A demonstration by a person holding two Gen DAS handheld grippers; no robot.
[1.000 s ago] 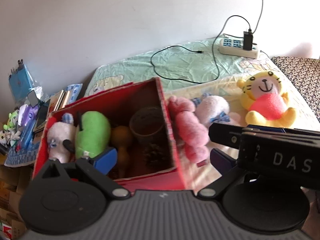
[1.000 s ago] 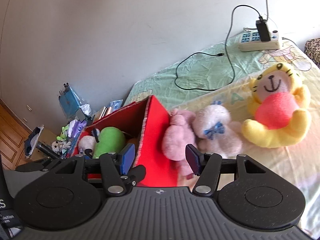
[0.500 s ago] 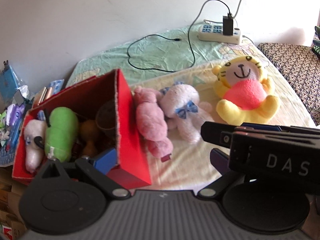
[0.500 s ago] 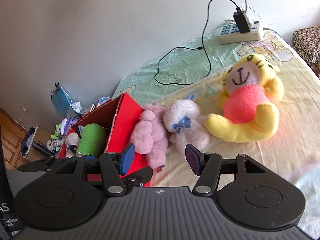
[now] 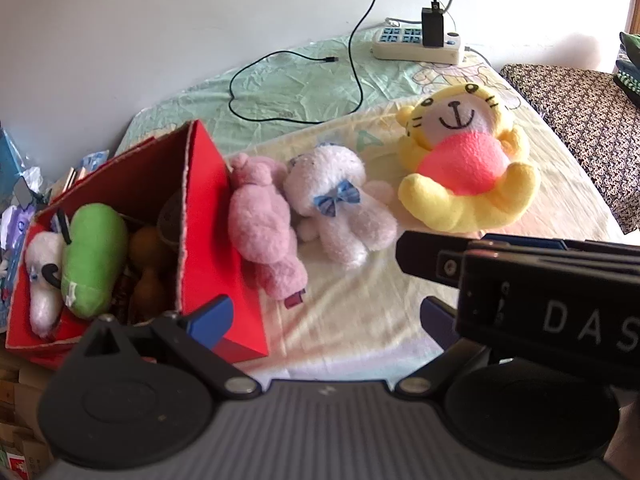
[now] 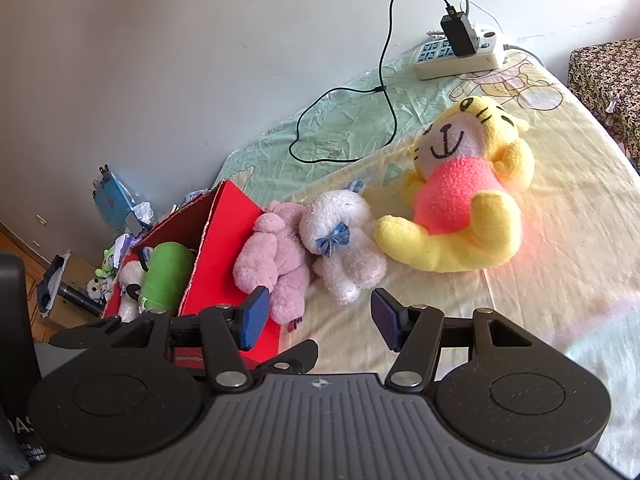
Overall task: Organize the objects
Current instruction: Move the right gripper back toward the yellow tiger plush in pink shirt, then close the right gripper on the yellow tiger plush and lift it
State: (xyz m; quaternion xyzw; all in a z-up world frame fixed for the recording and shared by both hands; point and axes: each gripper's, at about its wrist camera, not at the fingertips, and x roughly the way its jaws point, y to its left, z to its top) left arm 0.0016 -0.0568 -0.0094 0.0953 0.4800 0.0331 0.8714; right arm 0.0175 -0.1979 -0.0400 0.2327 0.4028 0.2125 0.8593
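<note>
Left wrist cam: left claw is spread wide, nothing btwn the blue pads, hovering over the bed. Right unit's black body cuts in around 3 o'clock and hides most of the right pad. Red box sits at 9 o'clock w/ a green plush, a white plush and some brown thing inside. Pink bear leans right against the box's outer wall, white bear w/ blue bow touching it, yellow tiger plush just beside at 1 o'clock. Power strip w/ black cable up at 12, by the wall.

Right wrist cam: right claw also apart, empty, pointed at the gap below the pink bear and white bear. Tiger at 1 o'clock, red box at 9, green plush poking out of it. Clutter pile off the bed edge at 10, can't make out details.
</note>
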